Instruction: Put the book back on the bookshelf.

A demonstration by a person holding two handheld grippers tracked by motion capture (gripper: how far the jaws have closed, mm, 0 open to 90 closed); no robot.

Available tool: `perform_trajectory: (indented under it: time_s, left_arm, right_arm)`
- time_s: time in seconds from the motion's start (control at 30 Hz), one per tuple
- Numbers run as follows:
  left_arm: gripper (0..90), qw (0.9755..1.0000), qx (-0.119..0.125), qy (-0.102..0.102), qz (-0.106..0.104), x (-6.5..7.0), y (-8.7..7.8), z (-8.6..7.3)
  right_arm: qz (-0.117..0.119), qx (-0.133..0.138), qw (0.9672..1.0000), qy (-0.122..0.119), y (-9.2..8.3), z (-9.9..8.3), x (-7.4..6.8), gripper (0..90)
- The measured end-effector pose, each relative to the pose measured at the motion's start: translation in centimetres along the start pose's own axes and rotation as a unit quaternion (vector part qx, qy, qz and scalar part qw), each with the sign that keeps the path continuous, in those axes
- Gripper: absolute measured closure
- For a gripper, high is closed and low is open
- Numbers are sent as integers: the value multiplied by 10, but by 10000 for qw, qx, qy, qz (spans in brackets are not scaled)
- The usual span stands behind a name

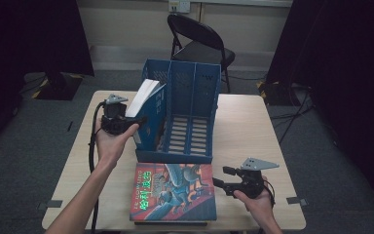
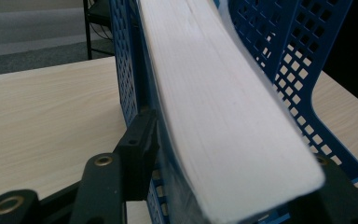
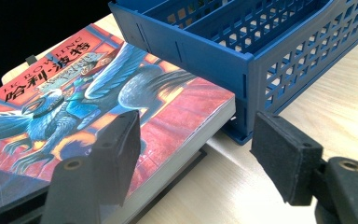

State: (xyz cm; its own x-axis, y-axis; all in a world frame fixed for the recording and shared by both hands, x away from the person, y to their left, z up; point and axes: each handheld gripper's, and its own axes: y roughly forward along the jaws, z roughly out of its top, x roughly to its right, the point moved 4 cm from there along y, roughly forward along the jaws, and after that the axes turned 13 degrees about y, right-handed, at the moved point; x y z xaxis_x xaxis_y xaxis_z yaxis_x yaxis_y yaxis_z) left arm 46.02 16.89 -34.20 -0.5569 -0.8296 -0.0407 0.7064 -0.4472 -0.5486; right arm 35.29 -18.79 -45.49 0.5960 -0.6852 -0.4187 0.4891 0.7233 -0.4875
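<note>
We had the blue-covered book (image 1: 148,109) standing in the leftmost compartment of the blue file rack (image 1: 195,87), leaning a little, its white page block facing up and toward us. Our left gripper (image 1: 135,122) was at its near lower corner, the jaws set on either side of the thick page block (image 2: 223,116). In the left gripper view one pad (image 2: 140,144) sat along the left cover and the other was behind the right corner; we judged the book gripped, though the pads' actual contact was hard to see there. The book seemed to rest on the rack's floor, so we reckoned this one was as good as shelved, with only the release left.

Just in front of the rack lay the red picture-cover book (image 1: 174,191), flat on the wooden table (image 1: 253,131), with a darker thing under it that showed as a thin edge along its near side. Its far edge sat just beside the rack's front lip. Our right gripper (image 1: 219,181) hovered by that book's right edge with the jaws apart and nothing between them; in the right gripper view one pad (image 3: 121,149) hung over the cover (image 3: 74,102) and the other over bare table.

The rack's middle and right compartments held nothing, so by our judgement the flat book was not yet picked up or filed. A folding chair (image 1: 199,41) stood beyond the table.
</note>
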Motion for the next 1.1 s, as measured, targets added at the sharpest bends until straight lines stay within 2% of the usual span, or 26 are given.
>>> perform_trajectory:
  time_s: [0.1, 0.17, 0.3, 0.33, 0.37, 0.4, 0.47, 0.57, 0.63, 0.77, 0.83, 0.87, 0.93, 1.03, 1.07, 1.1]
  left_arm:
    - [467, 10000, -60, 0, -52, -2, -1, 3]
    - [459, 9997, -204, 9, -156, -5, 0, 7]
    - [465, 9996, -212, -18, -165, -6, -2, 13]
    - [456, 9989, -402, -15, -244, -8, -1, 17]
    - [453, 9989, -402, -15, -244, -8, -1, 17]
    - [448, 9979, -600, 80, -215, -8, 1, 21]
    - [440, 9973, -693, 98, -215, -9, 2, 25]
    - [440, 9969, -758, 56, -191, -10, 3, 30]
    - [466, 9969, -768, -92, -154, -10, 5, 34]
    - [460, 9953, -943, -101, -184, -13, 8, 41]
    - [451, 9951, -953, -157, -208, -14, 9, 43]
    - [451, 9941, -1038, -187, -251, -14, 10, 45]
    - [430, 9922, -1216, -177, -202, -14, 14, 51]
    - [406, 9913, -1285, -195, -206, -14, 16, 55]
    - [400, 9894, -1419, -211, -212, -14, 20, 57]
    - [398, 9879, -1533, -136, -200, -14, 22, 58]
  right_arm:
    - [-17, -8, 10000, -2, 0, 0, 1, 326]
    - [-5, -9, 10000, -5, 1, 0, 0, 326]
    - [-4, -29, 10000, -2, 1, 0, 0, 325]
    - [1, -31, 10000, -9, 2, 0, 0, 325]
    - [3, -31, 10000, -12, 2, 0, 0, 325]
    - [2, -30, 10000, -9, 2, 0, 0, 325]
    - [6, -24, 10000, -3, 2, 0, 0, 325]
    - [13, -26, 10000, 18, 1, 0, 0, 326]
    - [20, -30, 10000, 25, 1, 0, 0, 325]
    - [22, -29, 10000, 38, 1, 0, 1, 325]
    - [22, -25, 10000, 35, 1, 0, 1, 325]
    - [24, -24, 10000, 38, 1, 0, 1, 326]
    - [20, -32, 10000, 38, 1, 0, 1, 325]
    - [18, -37, 10000, 48, 1, 0, 1, 326]
    - [25, -34, 10000, 51, 1, 0, 1, 326]
    - [23, -35, 10000, 60, 0, 0, 2, 326]
